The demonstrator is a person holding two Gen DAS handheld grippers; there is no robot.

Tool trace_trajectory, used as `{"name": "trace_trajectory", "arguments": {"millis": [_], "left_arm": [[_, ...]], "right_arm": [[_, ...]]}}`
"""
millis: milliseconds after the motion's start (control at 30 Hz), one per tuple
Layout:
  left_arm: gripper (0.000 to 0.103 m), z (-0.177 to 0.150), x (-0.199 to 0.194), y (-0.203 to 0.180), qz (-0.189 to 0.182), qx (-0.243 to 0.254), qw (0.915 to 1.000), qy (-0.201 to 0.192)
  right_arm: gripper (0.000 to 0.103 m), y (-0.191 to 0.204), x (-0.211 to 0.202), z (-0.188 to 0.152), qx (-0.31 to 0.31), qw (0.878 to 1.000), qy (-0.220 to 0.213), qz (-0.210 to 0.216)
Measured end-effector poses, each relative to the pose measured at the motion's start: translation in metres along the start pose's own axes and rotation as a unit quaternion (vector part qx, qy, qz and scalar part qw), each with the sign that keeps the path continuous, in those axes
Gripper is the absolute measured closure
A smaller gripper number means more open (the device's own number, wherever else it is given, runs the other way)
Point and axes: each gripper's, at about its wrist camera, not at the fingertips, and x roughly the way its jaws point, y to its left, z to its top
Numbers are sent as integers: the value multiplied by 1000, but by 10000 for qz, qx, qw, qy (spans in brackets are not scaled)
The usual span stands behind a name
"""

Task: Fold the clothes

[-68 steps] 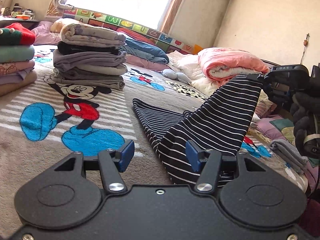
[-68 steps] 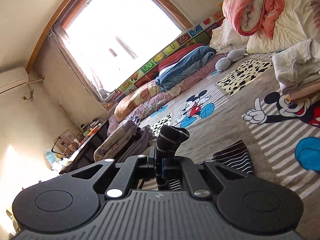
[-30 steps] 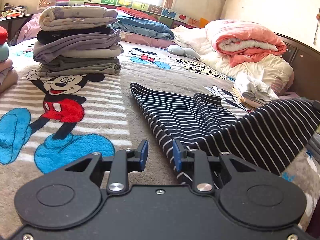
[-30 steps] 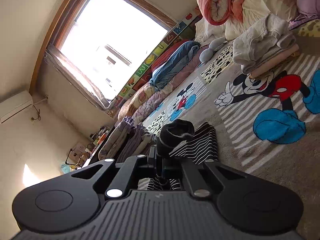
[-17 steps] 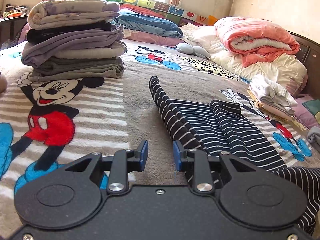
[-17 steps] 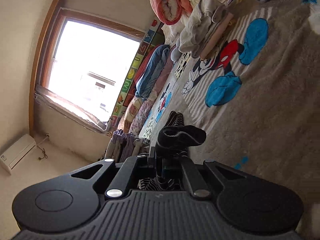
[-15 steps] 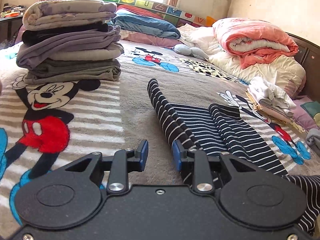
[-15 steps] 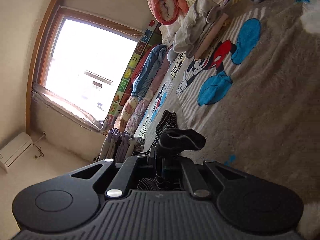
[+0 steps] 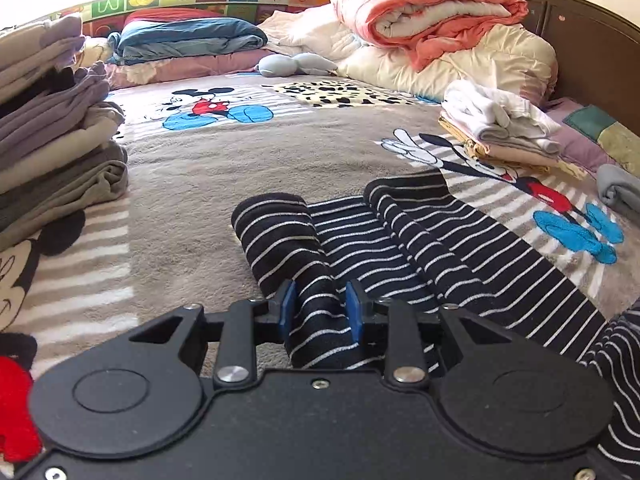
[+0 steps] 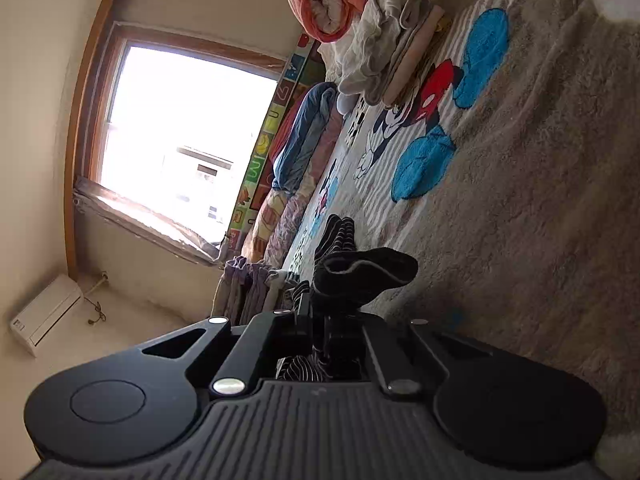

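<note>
A black garment with thin white stripes (image 9: 460,256) lies spread on the Mickey Mouse blanket (image 9: 200,168). Its left edge is doubled into a thick rolled fold (image 9: 280,232). My left gripper (image 9: 320,312) sits low over that fold, and the cloth fills the narrow gap between its blue pads (image 9: 287,308), which stand partly apart. My right gripper (image 10: 320,320) is rolled on its side close to the bed and shut on a dark bunched end of the garment (image 10: 360,276), which sticks out past its fingers. More striped cloth (image 10: 336,232) lies beyond.
A tall stack of folded clothes (image 9: 52,152) stands at the left. At the right lie a small white and cream pile (image 9: 500,128) and a grey cloth (image 9: 620,188). A pink quilt (image 9: 432,8), a blue blanket (image 9: 188,36) and the dark headboard (image 9: 592,40) close the far side.
My left gripper slid across the bed until the rolled fold came between its pads, at the same width. The right gripper rolled onto its side and sank to the bed, laying the lifted cloth down.
</note>
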Motion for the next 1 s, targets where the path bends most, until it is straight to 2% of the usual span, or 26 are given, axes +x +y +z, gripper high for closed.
{"name": "trace_trajectory", "arguments": {"millis": [100,267,300,400,500,600,800,900,1000], "left_arm": [[77,7,-2,8,-52,-186,9997,-130],[77,21,9,14,-145,-255,9993,-249],[77,24,16,14,-129,-239,9995,-167],[77,23,45,12,189,-62,9990,399],[77,26,52,21,-30,-343,9989,333],[77,31,43,37,-464,-651,9966,176],[77,31,45,61,-596,-1411,9881,147],[77,33,50,43,-295,-985,9944,233],[77,36,33,44,-381,-1069,9935,-47]], "right_arm": [[96,-2,7,-3,13,9999,114,-65],[96,-6,6,-1,153,9999,14,-53],[95,-6,7,-1,152,9999,26,-56],[94,-7,10,-2,127,9998,71,-110],[93,-9,14,-3,124,9997,136,-158],[93,-9,16,-5,74,9996,190,-212],[93,-13,21,-7,125,9991,281,-283],[93,-16,23,-8,133,9989,325,-319],[93,-17,26,-8,124,9986,358,-361]]}}
